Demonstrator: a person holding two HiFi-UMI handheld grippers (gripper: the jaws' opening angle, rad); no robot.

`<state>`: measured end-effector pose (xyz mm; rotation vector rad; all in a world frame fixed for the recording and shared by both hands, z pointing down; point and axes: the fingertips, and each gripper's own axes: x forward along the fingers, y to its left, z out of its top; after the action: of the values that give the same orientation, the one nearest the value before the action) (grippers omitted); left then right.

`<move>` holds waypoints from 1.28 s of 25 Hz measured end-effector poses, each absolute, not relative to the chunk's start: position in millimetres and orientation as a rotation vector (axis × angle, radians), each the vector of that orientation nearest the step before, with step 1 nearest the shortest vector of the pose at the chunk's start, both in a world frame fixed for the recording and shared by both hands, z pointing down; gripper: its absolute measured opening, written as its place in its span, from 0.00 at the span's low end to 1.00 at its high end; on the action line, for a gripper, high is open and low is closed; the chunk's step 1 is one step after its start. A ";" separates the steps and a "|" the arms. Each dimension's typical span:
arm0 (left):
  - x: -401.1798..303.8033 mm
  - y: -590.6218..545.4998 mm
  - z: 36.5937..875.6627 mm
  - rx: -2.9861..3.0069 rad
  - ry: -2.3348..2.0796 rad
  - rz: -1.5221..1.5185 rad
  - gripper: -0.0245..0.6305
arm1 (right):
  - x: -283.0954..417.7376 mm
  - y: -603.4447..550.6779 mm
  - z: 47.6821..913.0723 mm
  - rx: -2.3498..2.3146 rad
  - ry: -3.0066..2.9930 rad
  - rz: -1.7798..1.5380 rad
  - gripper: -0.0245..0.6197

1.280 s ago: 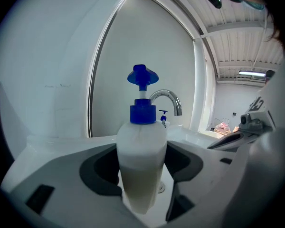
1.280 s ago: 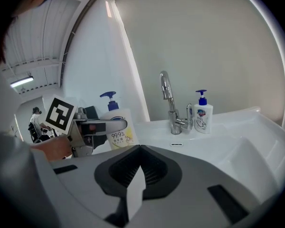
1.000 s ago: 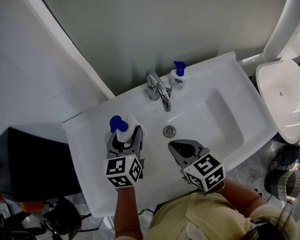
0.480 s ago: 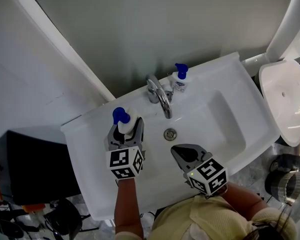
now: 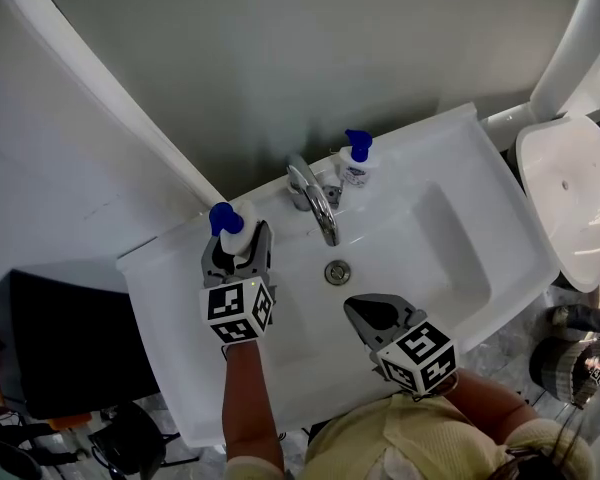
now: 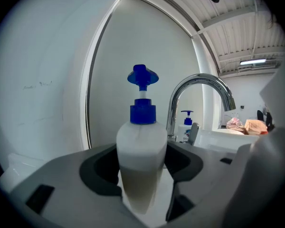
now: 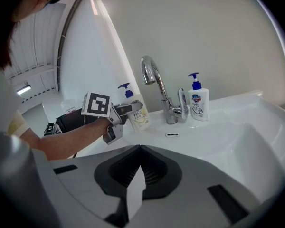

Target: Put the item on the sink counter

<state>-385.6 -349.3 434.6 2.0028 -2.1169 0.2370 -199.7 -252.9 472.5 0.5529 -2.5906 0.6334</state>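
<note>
A white soap bottle with a blue pump stands upright between the jaws of my left gripper, which is shut on its body. In the left gripper view the bottle fills the middle. It is over the back left rim of the white sink counter, left of the tap. In the right gripper view the bottle sits low over the counter; whether it touches I cannot tell. My right gripper hovers over the front of the basin, shut and holding nothing.
A second blue-pump soap bottle stands right of the tap on the back rim. The drain lies in the basin. A white toilet is at the right, and a black bin stands left of the sink.
My left gripper has carried the bottle back and to the left, from over the basin's left side to the back left rim. The right gripper has stayed put.
</note>
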 end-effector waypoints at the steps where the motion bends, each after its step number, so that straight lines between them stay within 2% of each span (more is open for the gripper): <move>1: -387.0 -351.2 434.7 2.003 -2.120 0.236 0.49 | -199.5 -252.9 473.1 0.552 -2.589 0.635 0.07; 32: -398.4 -370.4 446.9 2.015 -2.224 0.215 0.49 | -192.1 -248.3 478.7 0.584 -2.564 0.693 0.07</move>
<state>-398.4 -370.4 446.9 2.0150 -2.2237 0.2155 -192.1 -248.3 478.7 0.5841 -2.5638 0.6928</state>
